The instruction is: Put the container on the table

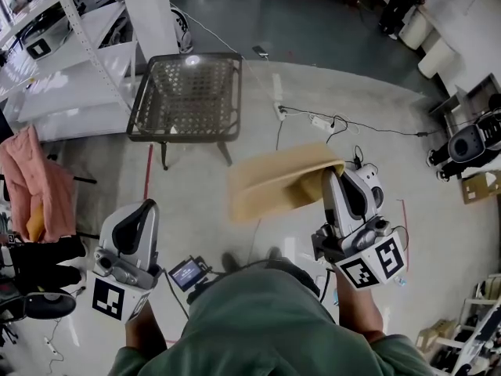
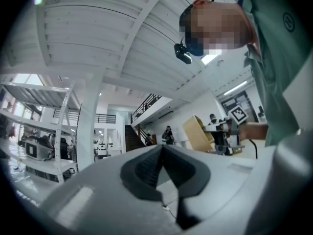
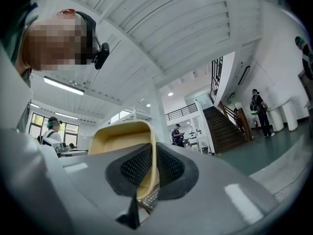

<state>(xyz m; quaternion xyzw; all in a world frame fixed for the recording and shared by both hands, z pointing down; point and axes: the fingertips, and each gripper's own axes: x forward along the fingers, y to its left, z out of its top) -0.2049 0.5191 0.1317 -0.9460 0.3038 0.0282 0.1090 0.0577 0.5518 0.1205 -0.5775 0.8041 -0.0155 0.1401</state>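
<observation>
A tan rectangular container (image 1: 278,180) hangs in the air above the floor, held by its right rim. My right gripper (image 1: 333,175) is shut on that rim; in the right gripper view the container's wall (image 3: 124,137) sits pinched between the dark pads (image 3: 168,164). The low table (image 1: 188,94) with a woven glass top stands farther ahead, apart from the container. My left gripper (image 1: 145,210) hangs at the lower left, its jaws shut with nothing between the pads (image 2: 146,169). The left gripper view also shows the container (image 2: 198,133) off to the right.
White shelving (image 1: 55,61) lines the left side, with a pink cloth (image 1: 39,182) draped below it. A power strip and cables (image 1: 317,120) lie on the floor right of the table. Equipment (image 1: 470,143) stands at the right edge. People stand in the distance near a staircase (image 3: 227,126).
</observation>
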